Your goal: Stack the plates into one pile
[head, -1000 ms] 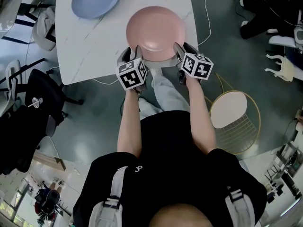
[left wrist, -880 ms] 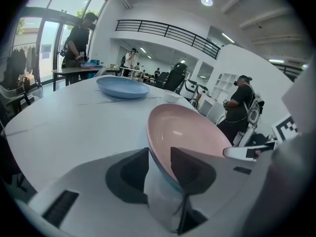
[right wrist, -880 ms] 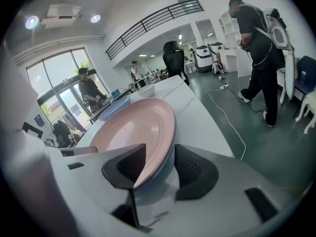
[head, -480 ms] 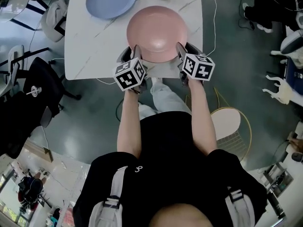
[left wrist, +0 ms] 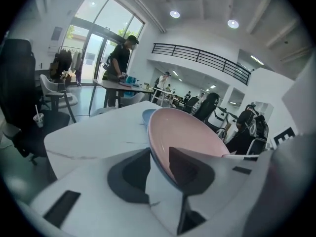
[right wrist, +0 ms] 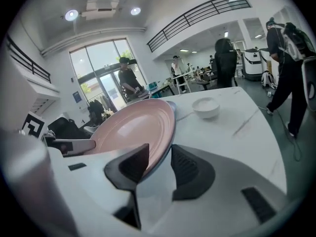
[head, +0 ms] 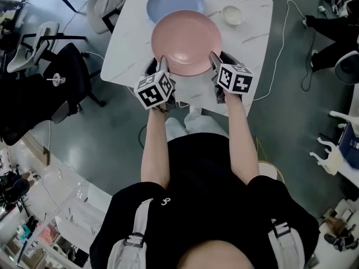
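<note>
The only print in sight is the black-and-white square pattern on each tool's cube. The left tool (head: 161,65) and the right tool (head: 213,61) each clamp the near rim of the pink plate (head: 186,41), one at either side. Their jaws have just been closing on that rim. The plate is held tilted over the near half of the white marbled desk (head: 132,46). From the head view it covers the near edge of the blue plate (head: 174,1), which lies by the far edge. A small white bowl (head: 231,15) sits near the far right corner. A black chair (head: 67,74) stands off the desk's left side.

The right gripper view shows the bowl (right wrist: 205,106) plainly. The left gripper view shows only a sliver of the blue plate (left wrist: 146,115), and a person (left wrist: 120,58) standing by glass doors.
</note>
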Motion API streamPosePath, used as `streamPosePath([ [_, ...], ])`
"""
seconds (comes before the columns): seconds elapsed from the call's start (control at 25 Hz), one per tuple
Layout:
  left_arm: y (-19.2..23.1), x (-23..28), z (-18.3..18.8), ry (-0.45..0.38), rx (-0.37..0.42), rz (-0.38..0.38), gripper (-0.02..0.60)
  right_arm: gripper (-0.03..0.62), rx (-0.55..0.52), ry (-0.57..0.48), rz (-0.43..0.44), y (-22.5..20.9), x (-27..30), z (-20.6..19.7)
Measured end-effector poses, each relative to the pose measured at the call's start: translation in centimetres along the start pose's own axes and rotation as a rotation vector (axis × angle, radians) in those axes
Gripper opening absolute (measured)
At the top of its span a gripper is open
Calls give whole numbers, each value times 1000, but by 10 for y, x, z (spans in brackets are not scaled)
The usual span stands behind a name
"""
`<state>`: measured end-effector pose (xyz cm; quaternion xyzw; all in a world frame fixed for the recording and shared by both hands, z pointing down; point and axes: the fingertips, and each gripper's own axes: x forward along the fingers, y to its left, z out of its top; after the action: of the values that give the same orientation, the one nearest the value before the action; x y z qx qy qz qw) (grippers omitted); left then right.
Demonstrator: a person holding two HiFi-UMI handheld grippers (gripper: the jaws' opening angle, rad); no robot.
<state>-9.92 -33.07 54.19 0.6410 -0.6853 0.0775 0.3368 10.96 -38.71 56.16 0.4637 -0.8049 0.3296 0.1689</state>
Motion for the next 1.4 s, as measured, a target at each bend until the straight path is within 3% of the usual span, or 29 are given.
streamPosePath([
  [0.24, 38, -14, 20, -43, -24, 81, 135, 153, -68, 10, 89, 42, 28, 15],
  [0.56, 42, -5, 44, -46, -14, 88, 137, 153, -77, 10, 96, 49, 44, 37],
  [1.2, 56, 127, 81, 126, 39, -96, 141, 153, 36, 39, -158, 13, 116, 65],
  [1.4, 56, 165, 94, 174, 102, -162, 147, 153, 58, 54, -243, 0, 140, 72],
])
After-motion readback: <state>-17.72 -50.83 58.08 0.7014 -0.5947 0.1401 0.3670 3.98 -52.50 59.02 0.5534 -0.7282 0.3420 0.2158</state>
